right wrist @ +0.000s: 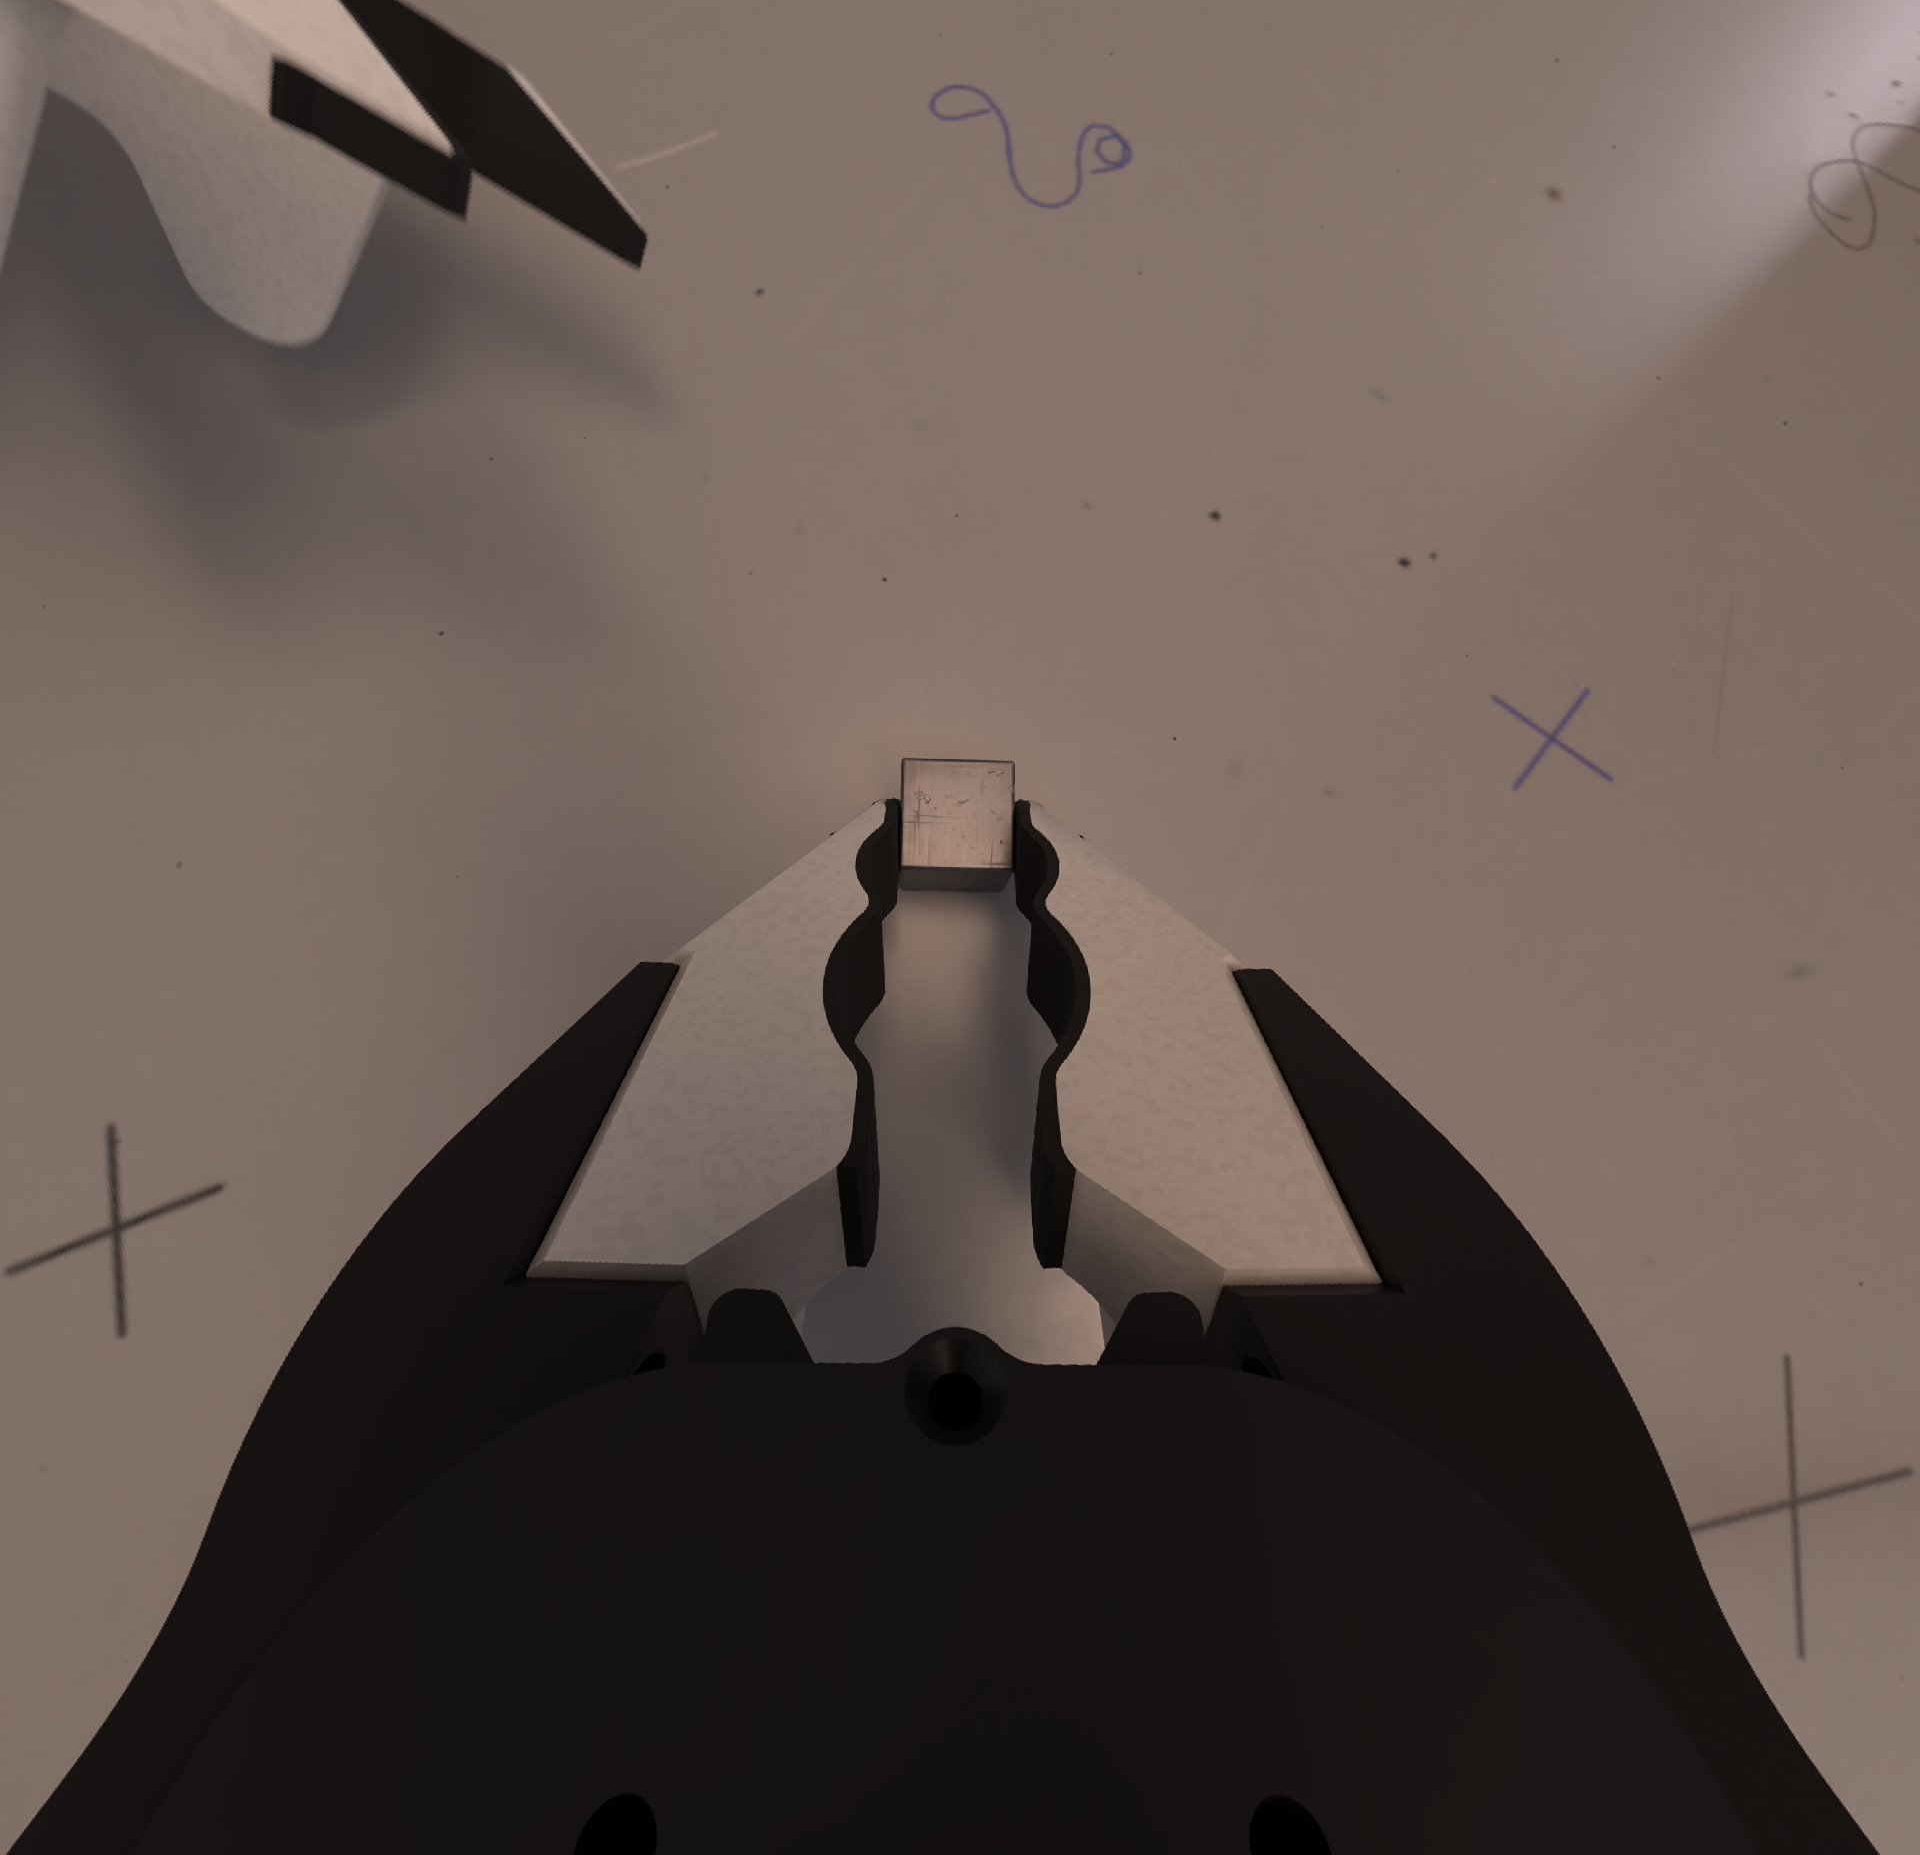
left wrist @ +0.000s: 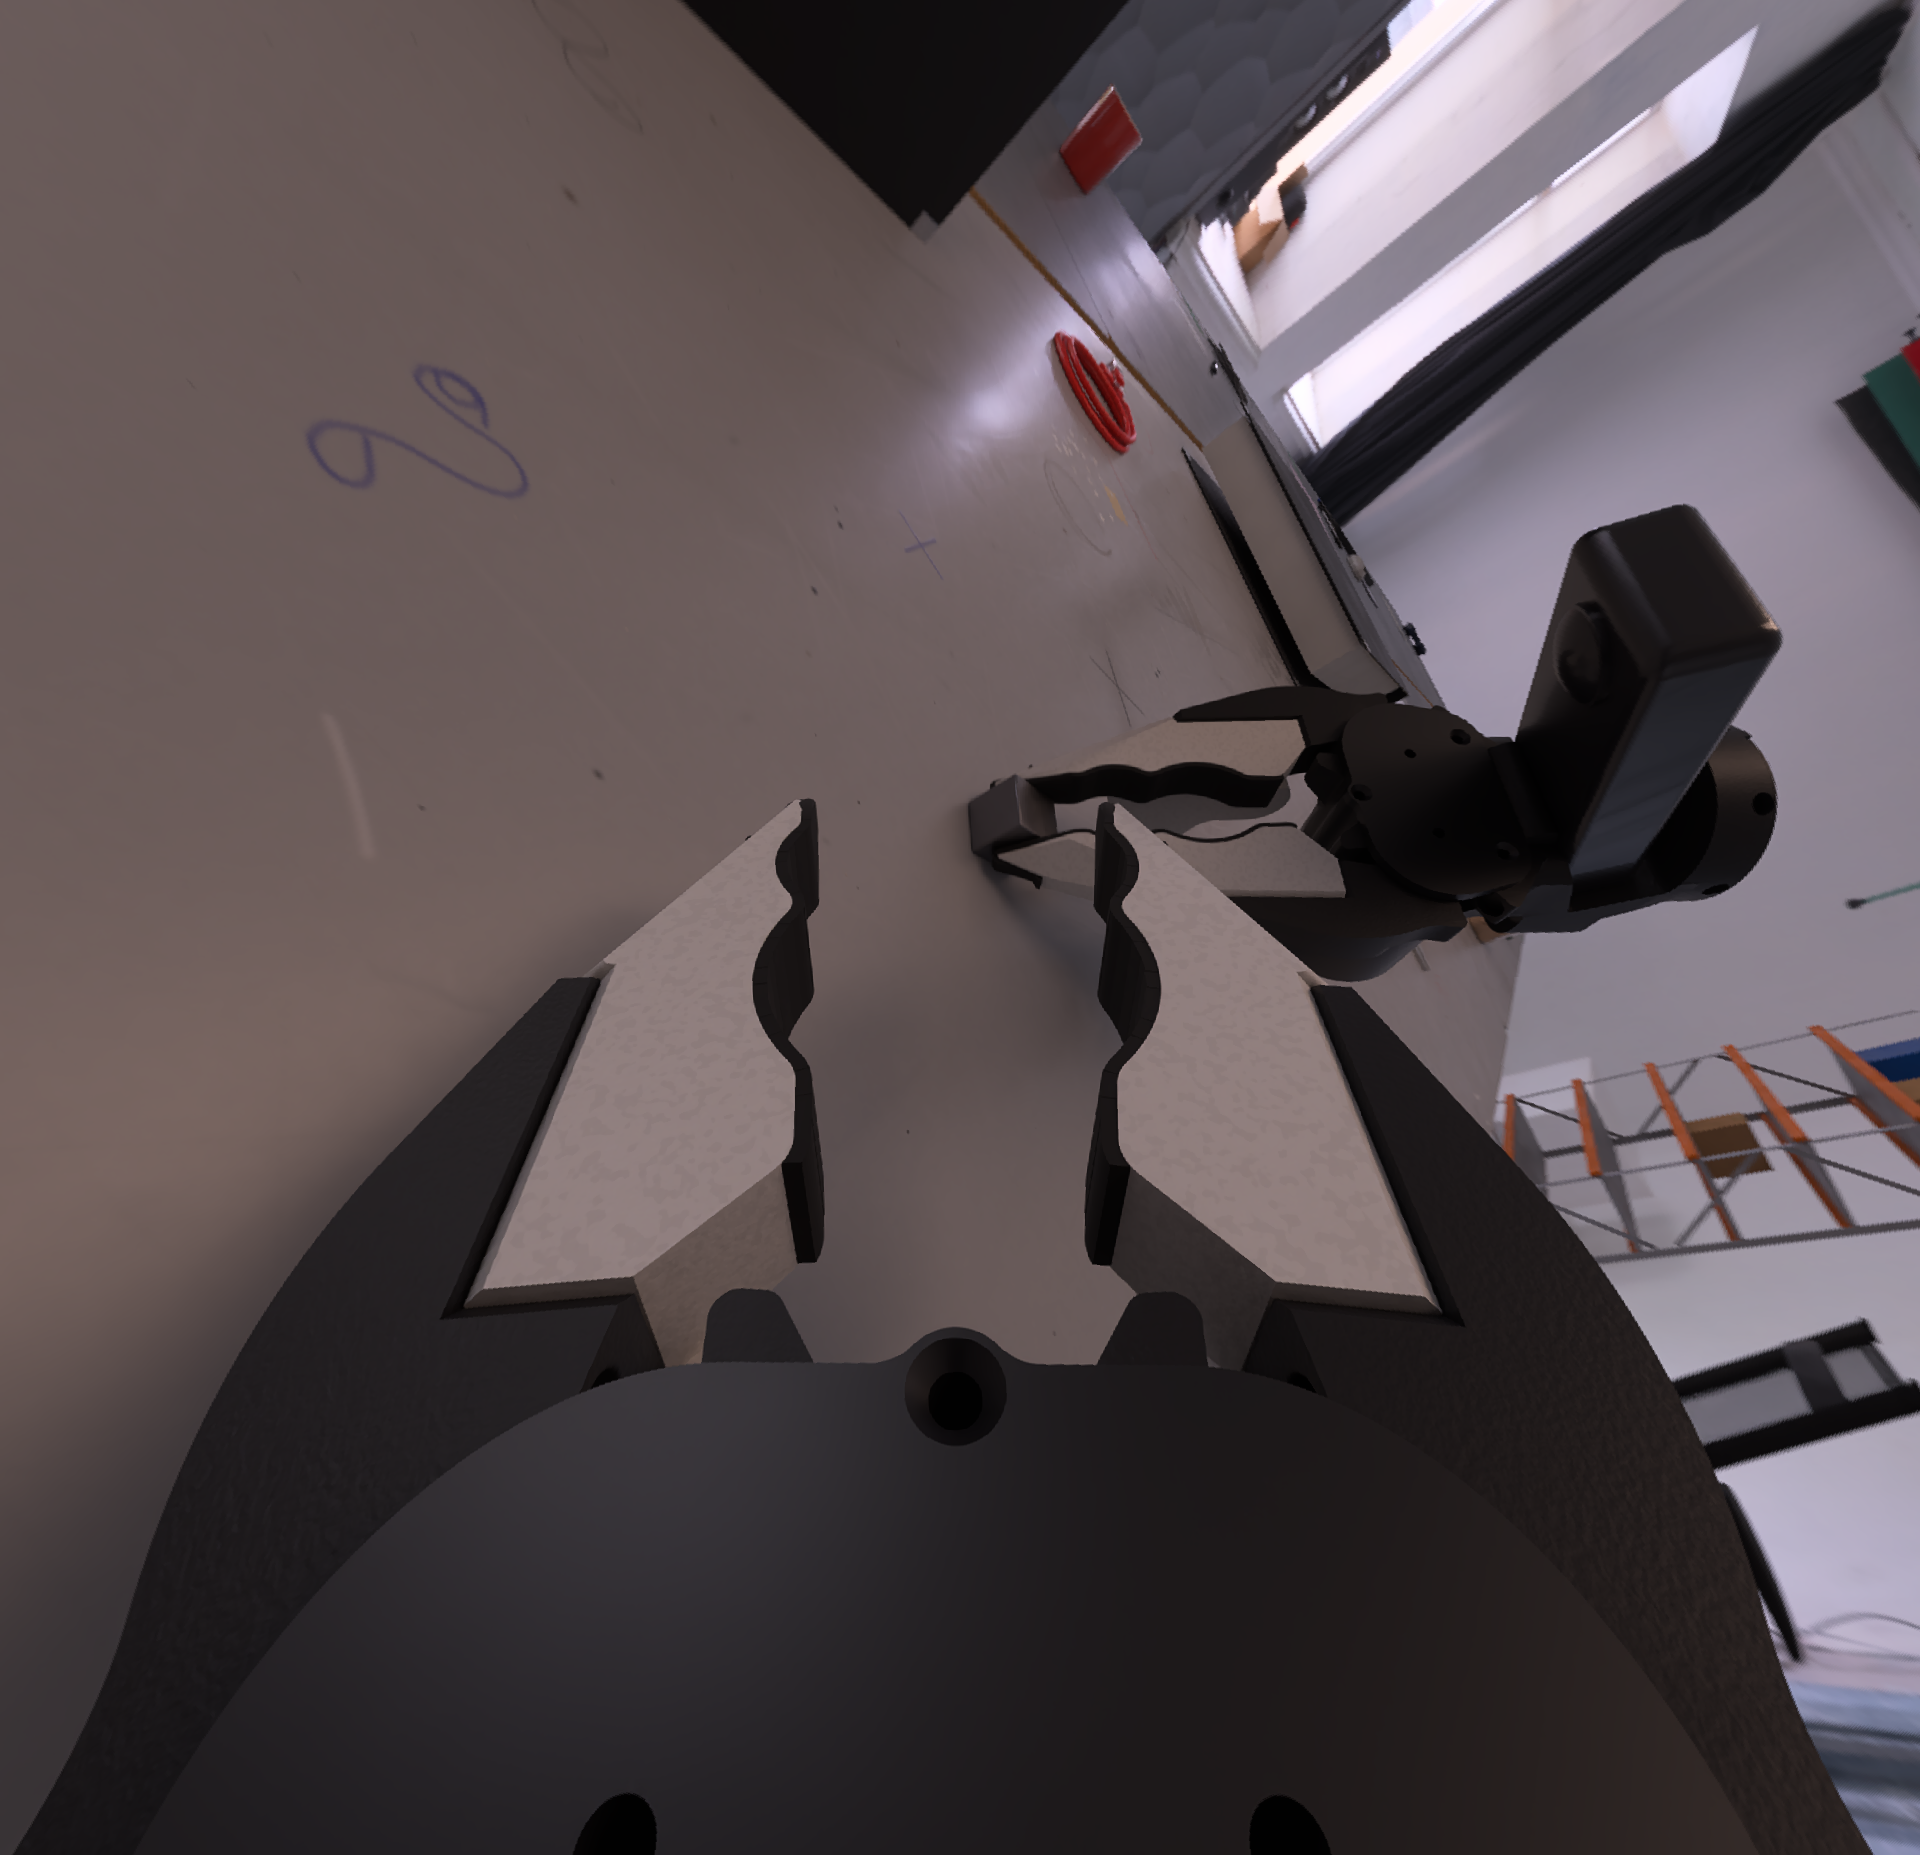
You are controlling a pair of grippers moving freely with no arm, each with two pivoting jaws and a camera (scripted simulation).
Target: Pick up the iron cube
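The iron cube is a small grey metal block with a scratched top face. My right gripper is shut on it, with the cube pinched at the very fingertips, close over the whitish table. I cannot tell whether the cube touches the table. In the left wrist view the cube and the right gripper show just ahead and to the right. My left gripper is open and empty, with its tips beside the cube. One of its fingers shows at the top left of the right wrist view.
Pen crosses and a blue scribble mark the table. A red cable coil and a red box lie far off on the table. The table's far edge runs behind the right gripper, with shelving beyond it.
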